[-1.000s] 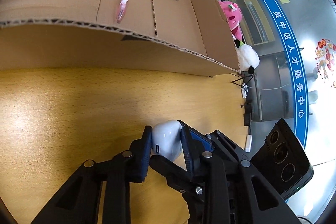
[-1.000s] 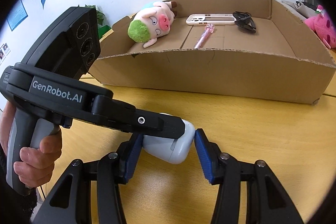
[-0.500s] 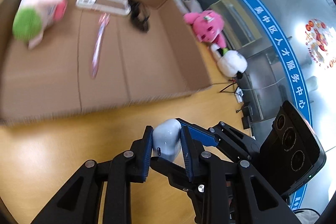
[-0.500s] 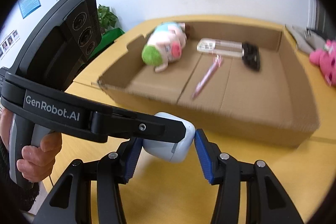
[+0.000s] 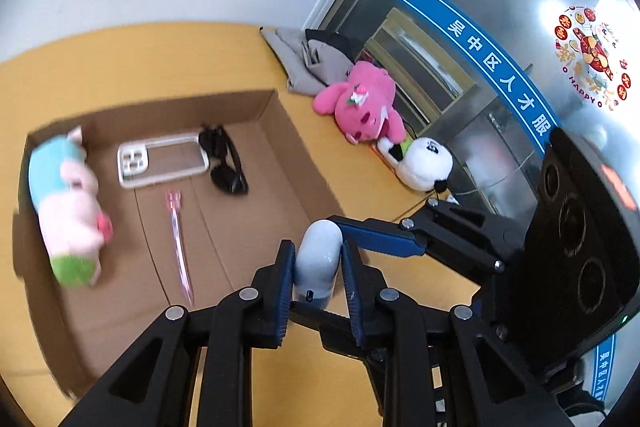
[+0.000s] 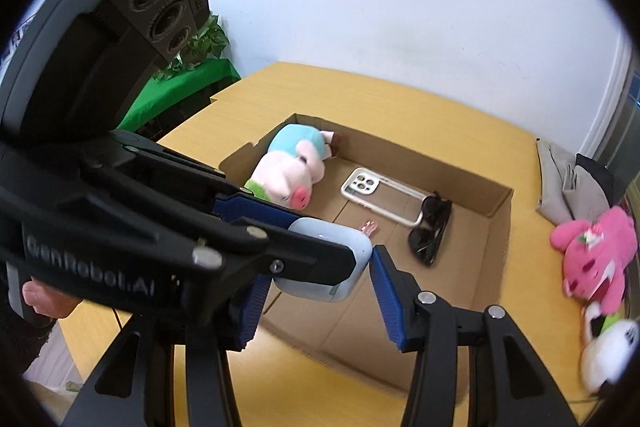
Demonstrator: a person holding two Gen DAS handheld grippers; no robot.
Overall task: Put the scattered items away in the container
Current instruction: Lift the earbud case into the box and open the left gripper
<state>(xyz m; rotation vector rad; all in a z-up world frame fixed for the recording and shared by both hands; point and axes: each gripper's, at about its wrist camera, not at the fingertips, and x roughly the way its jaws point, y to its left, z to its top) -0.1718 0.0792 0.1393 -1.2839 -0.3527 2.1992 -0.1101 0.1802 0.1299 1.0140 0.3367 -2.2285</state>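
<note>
Earbud case (image 5: 318, 263), pale blue-white and rounded, sits clamped between the blue pads of the left gripper (image 5: 316, 267), held in the air above the near part of the cardboard box (image 5: 288, 115). From the right wrist view the same case (image 6: 332, 267) shows between the right gripper's (image 6: 316, 287) blue pads, but those jaws stand apart: the right-hand pad is clear of the case, and the left gripper's black arm crosses in front of it. Just beyond, on the box floor, a pink pen (image 5: 178, 247) lies lengthwise, with a plush pig (image 5: 68, 211) in a blue top and green hat lying along the left side. Farther in, near the back wall, a clear phone case (image 5: 160, 163) lies flat, and black sunglasses (image 5: 226, 163) rest touching its right end. Outside the box, on the yellow wooden table (image 5: 140, 55), a pink plush toy (image 5: 364, 103) and a white panda plush (image 5: 426, 163) lie to the right, close together. Folded grey cloth (image 5: 300, 63) sits behind them near the wall. A green-covered stand with a leafy plant (image 6: 200, 47) shows beyond the table's left edge.
</note>
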